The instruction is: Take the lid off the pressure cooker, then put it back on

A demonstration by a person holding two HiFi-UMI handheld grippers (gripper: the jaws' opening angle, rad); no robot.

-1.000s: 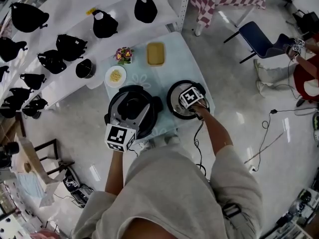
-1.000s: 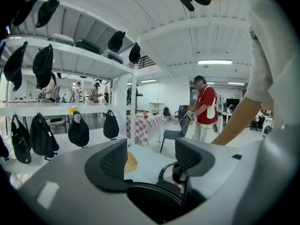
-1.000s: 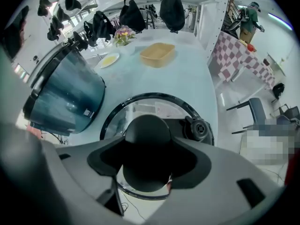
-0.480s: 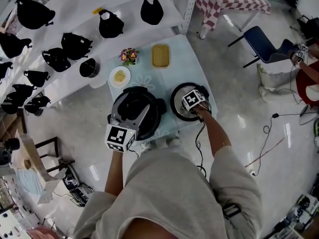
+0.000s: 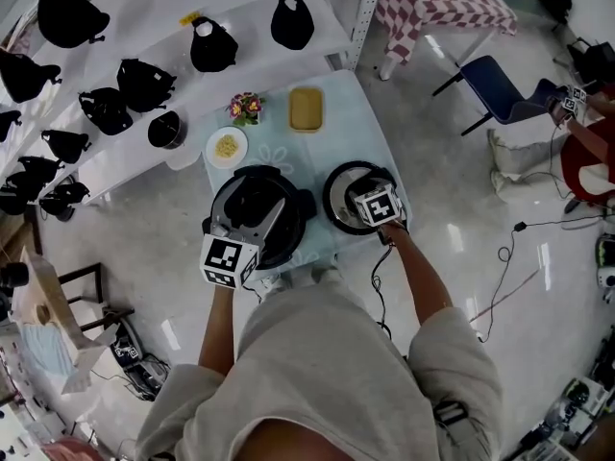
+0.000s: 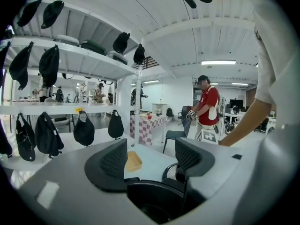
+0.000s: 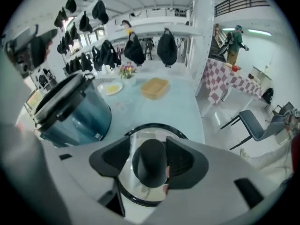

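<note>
Left gripper poised over the dark mouth of the pressure cooker

The left gripper [image 6: 151, 159] fills the bottom of the frame, its two ribbed pads [image 6: 114, 161] standing apart. The black rim of the pressure cooker [image 6: 150, 200] sits low in the gap, though I can't tell if the pads press on it. Through the gap shows a yellow tray [image 6: 133, 161] on a pale table [image 6: 152, 167]. White shelves [image 6: 89, 55] run across the upper left, hung with black bags [image 6: 84, 129]. Mid-frame stands a table with a checked cloth [image 6: 146, 123], a blue chair [image 6: 174, 135] just right of it, and a person in a red shirt [image 6: 208, 104] beyond. A bare arm [image 6: 248, 123] slants down at the right edge.
</note>
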